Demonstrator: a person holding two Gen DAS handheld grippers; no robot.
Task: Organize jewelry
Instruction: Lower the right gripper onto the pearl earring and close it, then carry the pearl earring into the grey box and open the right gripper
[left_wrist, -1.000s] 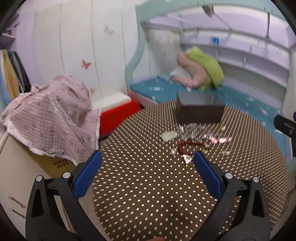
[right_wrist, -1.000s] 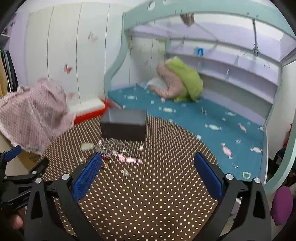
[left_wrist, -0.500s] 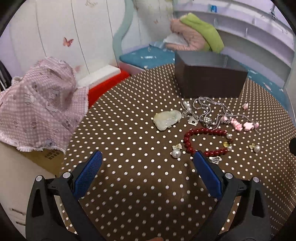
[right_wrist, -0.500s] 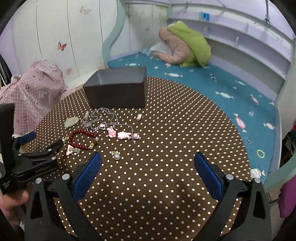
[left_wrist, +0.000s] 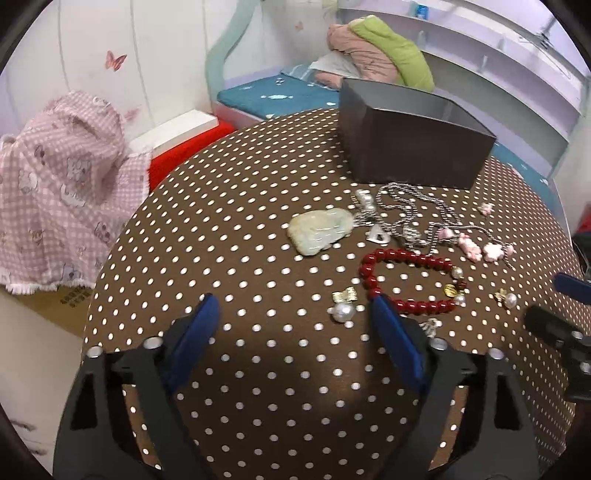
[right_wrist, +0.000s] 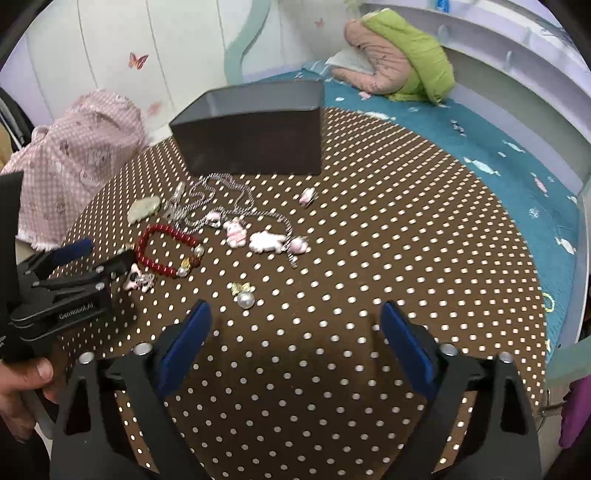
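Jewelry lies loose on a round brown polka-dot table (left_wrist: 229, 229). A red bead bracelet (left_wrist: 402, 280) (right_wrist: 162, 251), a pale jade pendant (left_wrist: 319, 229) (right_wrist: 142, 208), silver chains (left_wrist: 410, 214) (right_wrist: 218, 199), pink charms (left_wrist: 476, 249) (right_wrist: 258, 240) and pearl earrings (left_wrist: 341, 308) (right_wrist: 243, 295) sit in front of an open dark grey box (left_wrist: 413, 144) (right_wrist: 255, 133). My left gripper (left_wrist: 295, 328) is open and empty, just short of the bracelet. My right gripper (right_wrist: 295, 325) is open and empty, near a pearl earring.
A pink checked cloth (left_wrist: 62, 177) covers something left of the table. A red-and-white box (left_wrist: 181, 144) sits behind it. A teal bed (right_wrist: 480, 147) with a pink and green bundle (right_wrist: 402, 62) lies beyond the table.
Both grippers have tilted down and moved closer to the jewelry, which now looks larger. Both stay open and empty.
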